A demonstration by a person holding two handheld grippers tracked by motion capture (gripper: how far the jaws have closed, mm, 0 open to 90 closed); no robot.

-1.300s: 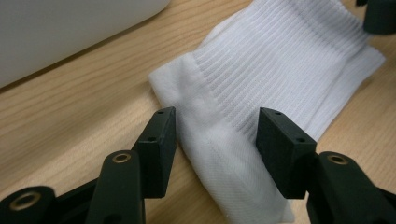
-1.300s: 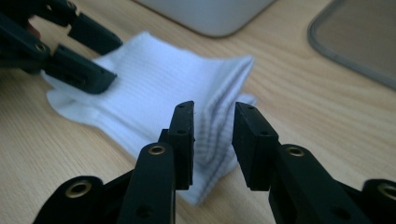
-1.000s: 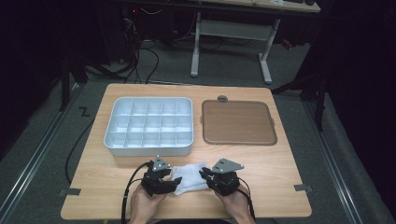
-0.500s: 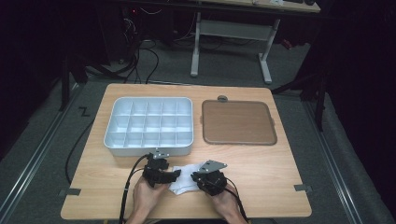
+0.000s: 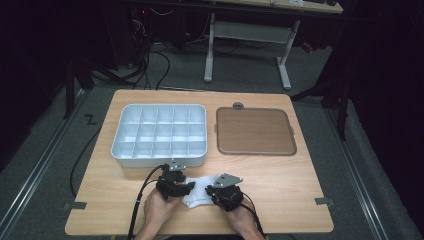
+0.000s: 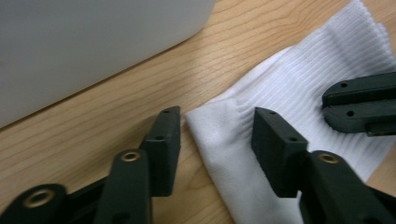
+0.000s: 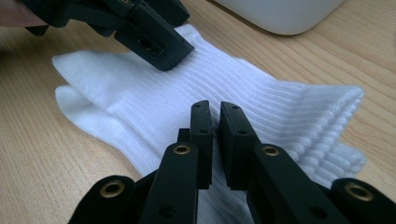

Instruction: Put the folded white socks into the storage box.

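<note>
Socks, a white ribbed pair stacked flat on the counter, lie between my two claws at the near edge. My left claw sits at the toe end with its jaws partly open; they have just been closing. In the left claw view its right pad rests on the fabric near the socks' corner while the left pad stands on bare wood just beside the cloth's edge, so the corner lies between the jaws and is not yet pinched. My right claw is down on the middle of the socks, its jaws all but shut. In the right claw view the pads stand nearly together with a thin slot between them, tips on the ribbed cloth; I cannot tell whether a fold is caught in that slot. From the right claw, the cuffs fan out to its right and the toes lie to its left, under the left claw. Beyond both claws sits a white tray with compartments, close ahead of the left claw, and a brown lid lies beside it, ahead of the right claw and well apart.
</note>
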